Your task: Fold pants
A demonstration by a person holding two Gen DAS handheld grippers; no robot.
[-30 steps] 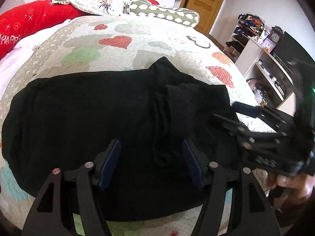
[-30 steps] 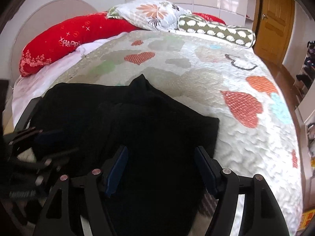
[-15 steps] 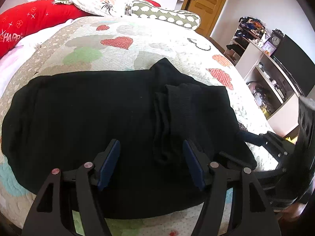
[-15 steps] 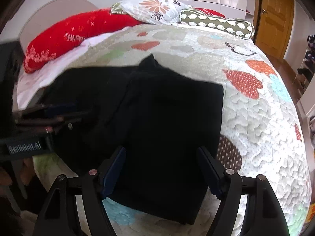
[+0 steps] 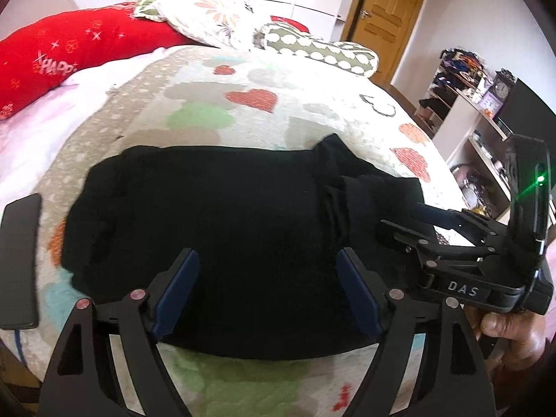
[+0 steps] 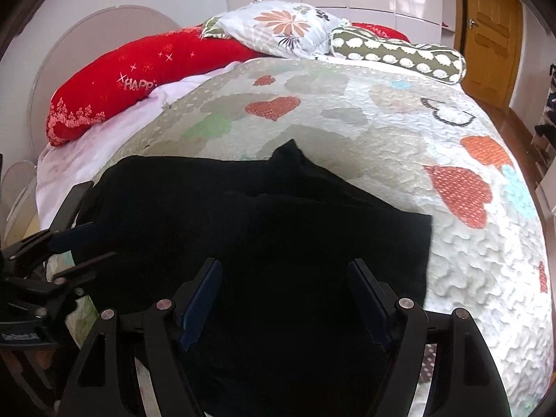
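Black pants (image 5: 226, 215) lie spread across the near part of a quilted bed, with one end folded over on the right (image 6: 312, 243). My left gripper (image 5: 267, 295) is open and empty, hovering above the pants' near edge. My right gripper (image 6: 285, 299) is open and empty above the folded right part. The right gripper also shows at the right of the left wrist view (image 5: 451, 243), open. The left gripper shows at the left edge of the right wrist view (image 6: 52, 253), open.
The heart-patterned quilt (image 6: 382, 121) covers the bed. A red bolster (image 6: 139, 73), floral pillow (image 6: 281, 27) and dotted bolster (image 6: 399, 52) lie at the head. A dark phone (image 5: 19, 260) rests at the left edge. Shelves (image 5: 479, 118) and a wooden door (image 5: 389, 17) stand to the right.
Both grippers have pulled back and risen from the pants, still open. The right gripper moved up and back in beside the pants' right end in the left view. The pants have not moved.
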